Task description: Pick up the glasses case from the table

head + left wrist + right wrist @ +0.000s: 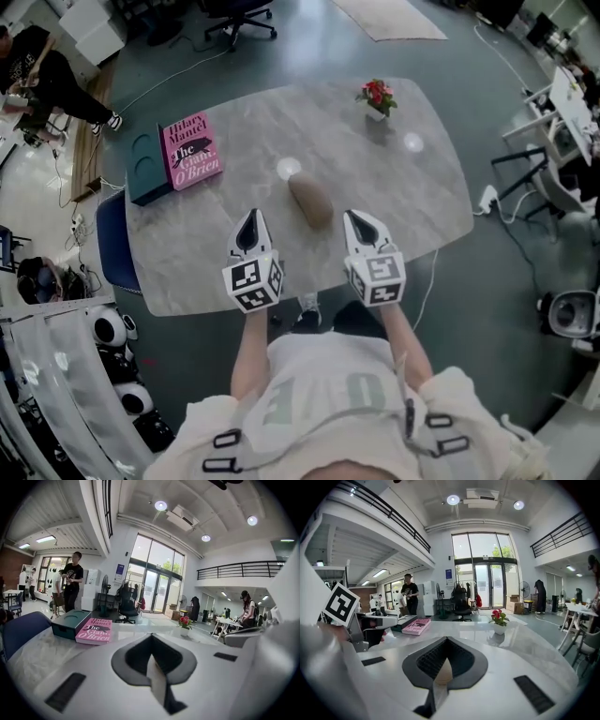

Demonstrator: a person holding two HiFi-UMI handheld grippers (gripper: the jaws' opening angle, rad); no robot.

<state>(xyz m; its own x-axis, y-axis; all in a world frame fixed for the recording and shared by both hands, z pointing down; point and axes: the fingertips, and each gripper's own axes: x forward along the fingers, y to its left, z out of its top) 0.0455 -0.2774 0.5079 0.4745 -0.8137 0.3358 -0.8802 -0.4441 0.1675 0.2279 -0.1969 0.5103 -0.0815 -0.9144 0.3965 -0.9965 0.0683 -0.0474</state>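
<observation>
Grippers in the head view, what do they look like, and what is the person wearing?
Both the left gripper and right gripper are white pointed shells with black teardrop insets, each carrying a cube of black-and-white square markers. The person wears a pale short-sleeved top.

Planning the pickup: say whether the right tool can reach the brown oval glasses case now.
Probably yes: the brown oval glasses case lies just beside the right tool, nothing between them; its shut jaws must open.

A brown glasses case (310,201) lay on the marble table (412,197), between the left gripper (250,228) and right gripper (363,228), touching neither; a pink book (191,150) sat well apart.
</observation>
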